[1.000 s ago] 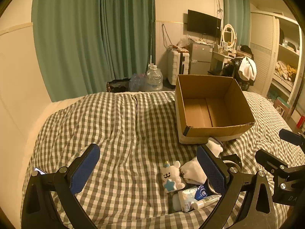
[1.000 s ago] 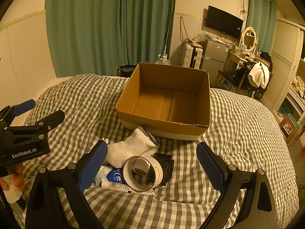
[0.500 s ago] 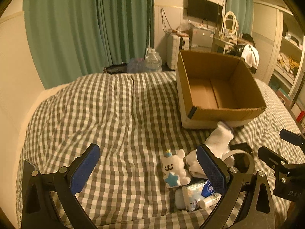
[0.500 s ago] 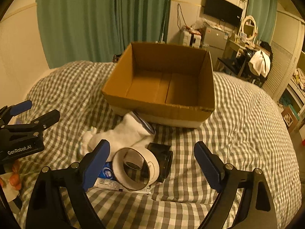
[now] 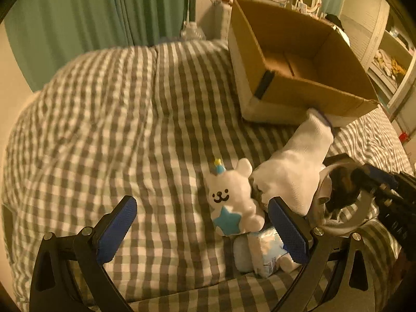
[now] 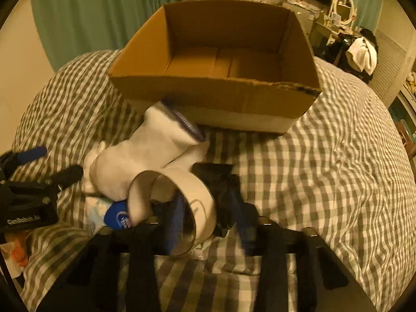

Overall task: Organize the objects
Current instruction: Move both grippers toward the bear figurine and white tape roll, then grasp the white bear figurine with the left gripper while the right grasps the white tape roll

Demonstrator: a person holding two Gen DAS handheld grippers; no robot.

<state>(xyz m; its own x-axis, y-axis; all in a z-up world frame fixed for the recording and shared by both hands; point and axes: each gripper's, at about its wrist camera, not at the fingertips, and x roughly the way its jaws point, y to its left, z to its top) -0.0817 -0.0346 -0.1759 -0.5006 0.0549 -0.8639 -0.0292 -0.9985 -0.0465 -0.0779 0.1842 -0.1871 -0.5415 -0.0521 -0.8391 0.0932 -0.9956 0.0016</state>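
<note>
Both claws hung low over the checked bedspread. On the left claw the jaws stood wide apart with nothing between the blue pads; the right-hand pad sat just in front of a white sock and above a small white packet with blue print, and the white bear toy with a blue star lay between the two pads' lines but farther off, touching neither. On the right claw the jaws were closing around the wall of a white, open-ended round container lying on its side; one blurred blue finger showed inside its mouth and the other outside, though whether the pads already pressed on the wall could not be told through the blur. A dark object lay just behind the container, and the sock leaned against the container's far rim, its cuff reaching the foot of the cardboard box. That box sat open and upright on the bed beyond the pile, its floor bare. Green curtains hung behind the bed.
</note>
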